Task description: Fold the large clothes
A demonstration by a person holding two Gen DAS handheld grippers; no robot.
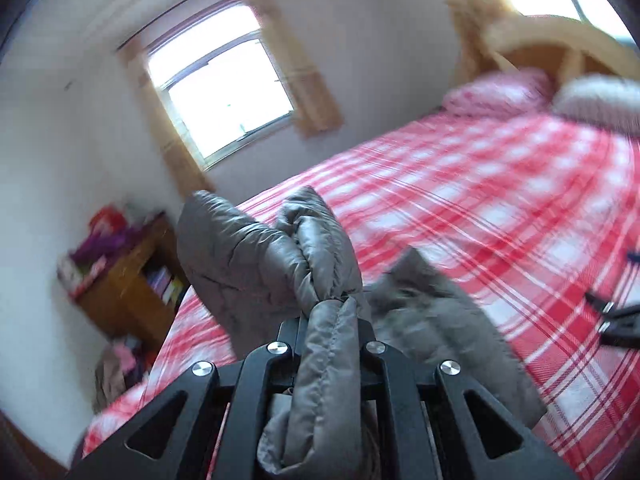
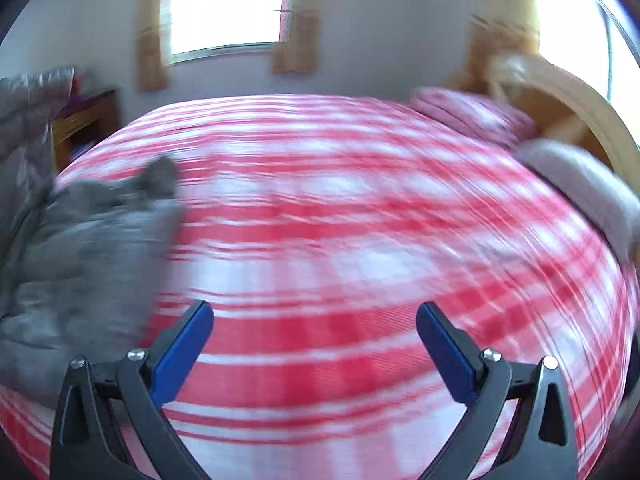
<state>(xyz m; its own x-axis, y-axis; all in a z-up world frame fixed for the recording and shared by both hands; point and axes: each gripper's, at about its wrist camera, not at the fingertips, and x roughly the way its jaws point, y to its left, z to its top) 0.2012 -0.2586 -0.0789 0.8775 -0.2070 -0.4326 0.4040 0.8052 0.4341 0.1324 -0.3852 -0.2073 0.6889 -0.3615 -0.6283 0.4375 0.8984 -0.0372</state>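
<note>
A grey padded jacket (image 1: 280,256) hangs bunched from my left gripper (image 1: 328,320), which is shut on a thick fold of it and holds it above the bed. The rest of the jacket (image 1: 432,320) trails down onto the red and white checked bedspread (image 1: 480,200). In the right wrist view the jacket (image 2: 88,232) lies blurred at the left, on the bedspread (image 2: 340,220). My right gripper (image 2: 314,320) is open and empty, over bare bedspread to the right of the jacket. Its tip shows at the right edge of the left wrist view (image 1: 620,320).
Pink pillow (image 1: 496,92) and grey pillow (image 1: 600,100) lie at the wooden headboard (image 1: 560,44). A wooden side table (image 1: 132,276) with clutter stands by the bed's far corner. A curtained window (image 2: 224,8) is in the far wall.
</note>
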